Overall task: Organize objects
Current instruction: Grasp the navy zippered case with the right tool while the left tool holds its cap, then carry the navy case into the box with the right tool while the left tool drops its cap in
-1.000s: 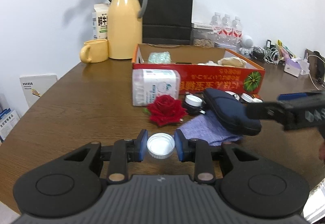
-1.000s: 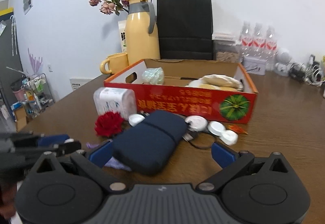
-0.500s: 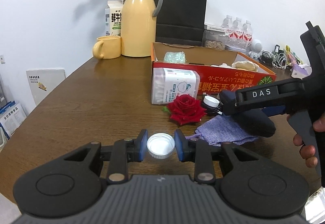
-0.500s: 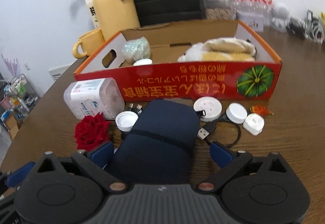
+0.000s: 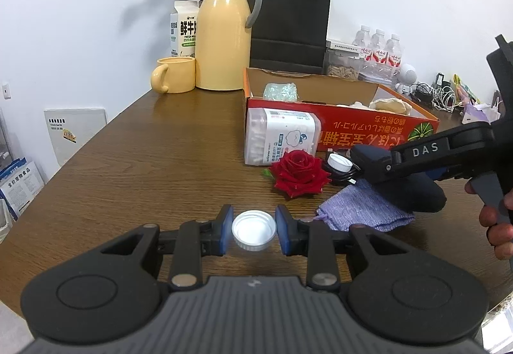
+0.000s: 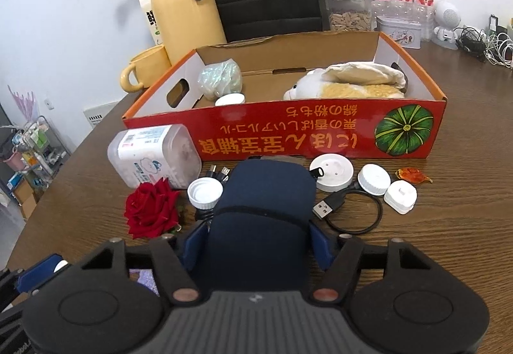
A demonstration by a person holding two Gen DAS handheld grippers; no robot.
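Observation:
My left gripper (image 5: 254, 229) is shut on a white bottle cap (image 5: 254, 230) and holds it just above the wooden table (image 5: 144, 161). My right gripper (image 6: 256, 245) is shut on a dark blue zip case (image 6: 263, 209), in front of the red cardboard box (image 6: 320, 136). The right gripper also shows in the left wrist view (image 5: 378, 166), with the case (image 5: 413, 190) over a purple cloth (image 5: 362, 209). A red rose (image 6: 150, 209) lies left of the case.
A cotton swab tub (image 6: 154, 155), white caps (image 6: 373, 179), a USB cable (image 6: 352, 213) and an orange trinket (image 6: 412, 176) lie before the box. The box holds a plush toy (image 6: 349, 84) and a glittery bag (image 6: 221, 78). A yellow thermos (image 5: 224, 33) and mug (image 5: 174, 75) stand behind.
My right gripper has come down over the dark blue case and closed its fingers on it. My left gripper still holds the white cap and has shifted left and back a little.

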